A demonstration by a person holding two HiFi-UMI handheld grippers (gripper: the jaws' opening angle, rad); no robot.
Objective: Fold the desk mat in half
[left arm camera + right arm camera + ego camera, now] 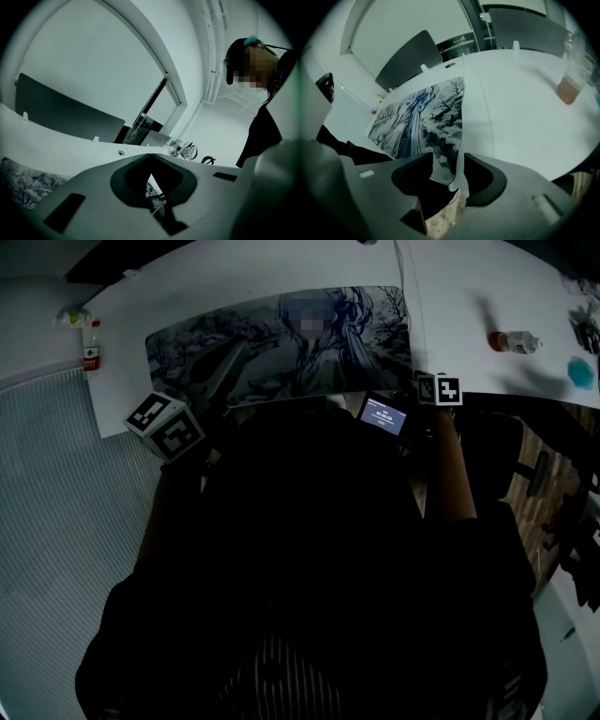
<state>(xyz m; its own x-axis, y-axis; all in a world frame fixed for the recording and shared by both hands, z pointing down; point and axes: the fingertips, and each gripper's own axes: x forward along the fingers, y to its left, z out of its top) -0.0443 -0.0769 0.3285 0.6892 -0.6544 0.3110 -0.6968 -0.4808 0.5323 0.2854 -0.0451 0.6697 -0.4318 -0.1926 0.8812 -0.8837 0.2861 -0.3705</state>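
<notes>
In the left gripper view a broad white table (70,140) curves away beyond the desk mat (18,183). A dark flat panel (65,115) stands along the far edge, a small round hole (121,152) is cut in the top, and pale walls rise to a curved white arch (140,42). A person in dark clothes (262,136) shows to the mat's right. The left gripper (150,157) has its dark pads drawn together at the tips, nipping a sliver of the mat's printed corner. In the right gripper view the mat lies flat on the smooth matte tabletop, a thin, flexible sheet printed in greys and blues (its near corner curls up off the table edge, white underneath). The right gripper (447,161) has its jaws apart on either side of that raised corner, not closed on it. A clear bottle (571,77) with pinkish contents sits well to the mat's right, blurred. In the head view the mat stretches lengthwise across the table, unfolded, with a gripper by each near corner. A small red-labelled bottle (91,351) is off the mat's left end, a blue object (581,371) is far to its right, and a lit screen (382,415) is just below its near right corner. Ribbed grey flooring (56,493) lies left of the mat, wood planks (553,474) right.
</notes>
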